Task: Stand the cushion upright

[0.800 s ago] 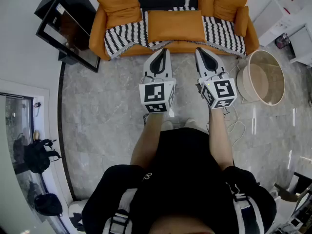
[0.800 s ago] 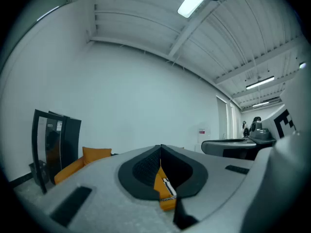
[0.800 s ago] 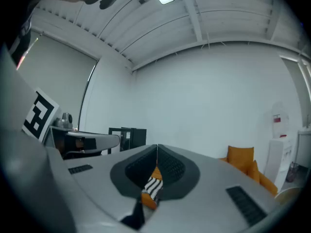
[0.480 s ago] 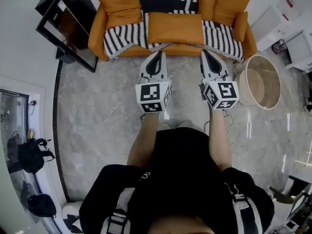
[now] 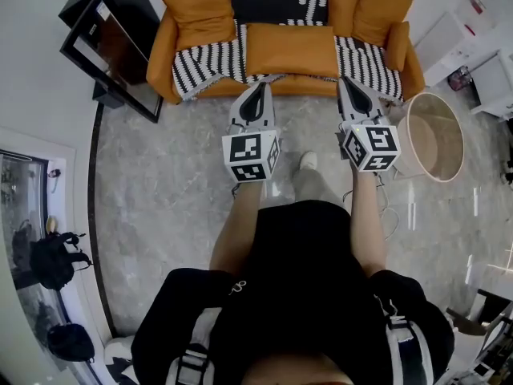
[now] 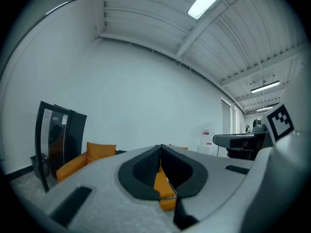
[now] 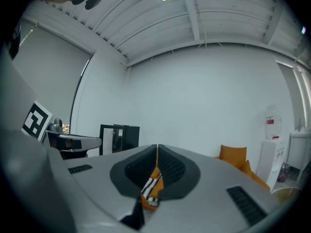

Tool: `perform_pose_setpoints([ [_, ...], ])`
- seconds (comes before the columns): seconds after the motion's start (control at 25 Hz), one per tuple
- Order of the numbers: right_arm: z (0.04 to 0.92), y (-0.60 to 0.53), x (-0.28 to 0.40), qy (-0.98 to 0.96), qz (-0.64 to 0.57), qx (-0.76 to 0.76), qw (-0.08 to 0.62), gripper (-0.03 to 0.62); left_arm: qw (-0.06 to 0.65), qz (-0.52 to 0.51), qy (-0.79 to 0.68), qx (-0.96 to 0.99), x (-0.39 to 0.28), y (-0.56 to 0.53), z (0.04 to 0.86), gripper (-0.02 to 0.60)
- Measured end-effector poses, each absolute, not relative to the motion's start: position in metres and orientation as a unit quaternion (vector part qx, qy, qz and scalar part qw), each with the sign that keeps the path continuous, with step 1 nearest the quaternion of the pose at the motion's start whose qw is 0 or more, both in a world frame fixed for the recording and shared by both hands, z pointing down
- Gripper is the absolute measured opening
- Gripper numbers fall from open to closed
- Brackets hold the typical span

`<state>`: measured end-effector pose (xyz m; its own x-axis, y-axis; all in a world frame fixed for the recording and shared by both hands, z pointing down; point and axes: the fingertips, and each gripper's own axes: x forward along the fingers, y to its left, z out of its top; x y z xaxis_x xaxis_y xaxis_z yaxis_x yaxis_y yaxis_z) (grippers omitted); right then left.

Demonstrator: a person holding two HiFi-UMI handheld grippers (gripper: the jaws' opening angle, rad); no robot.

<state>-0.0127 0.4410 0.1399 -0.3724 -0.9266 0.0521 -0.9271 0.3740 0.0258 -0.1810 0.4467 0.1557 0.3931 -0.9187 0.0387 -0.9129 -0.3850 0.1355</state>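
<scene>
A big orange cushion point(image 5: 290, 48) lies flat on the seat of the orange sofa point(image 5: 160, 58), over a black-and-white striped blanket point(image 5: 207, 61). Smaller orange cushions point(image 5: 196, 8) lean against the backrest. My left gripper point(image 5: 259, 85) is held level in front of the sofa's front edge, shut and empty. My right gripper point(image 5: 345, 80) is beside it on the right, also shut and empty. Neither touches the cushion. In the left gripper view the shut gripper point(image 6: 160, 146) points at the sofa; so does the right gripper point(image 7: 157, 145) in its own view.
A black cabinet point(image 5: 112, 42) stands left of the sofa. A round wooden tub point(image 5: 433, 139) sits on the floor at the right, with a cable point(image 5: 393, 211) near it. White furniture point(image 5: 481, 46) is at the far right, dark bags point(image 5: 50, 257) by the left wall.
The person has stepped toward the sofa, one foot now forward. Both grippers have come closer to the sofa's front edge and stayed shut.
</scene>
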Motion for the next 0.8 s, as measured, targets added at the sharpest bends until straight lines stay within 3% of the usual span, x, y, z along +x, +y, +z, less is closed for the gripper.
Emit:
perform_pose_setpoints([
  [0.36, 0.156, 0.382, -0.010, -0.837, -0.002, 0.546, 0.021, 0.012, 0.053, -0.020, -0.566, 0.822, -0.186, 0.395, 0.173, 0.009],
  [0.8, 0.184, 0.206, 0.043, -0.848, 0.050, 0.528, 0.000, 0.012, 0.041, 0.007, -0.582, 0.812, -0.127, 0.228, 0.175, 0.009],
])
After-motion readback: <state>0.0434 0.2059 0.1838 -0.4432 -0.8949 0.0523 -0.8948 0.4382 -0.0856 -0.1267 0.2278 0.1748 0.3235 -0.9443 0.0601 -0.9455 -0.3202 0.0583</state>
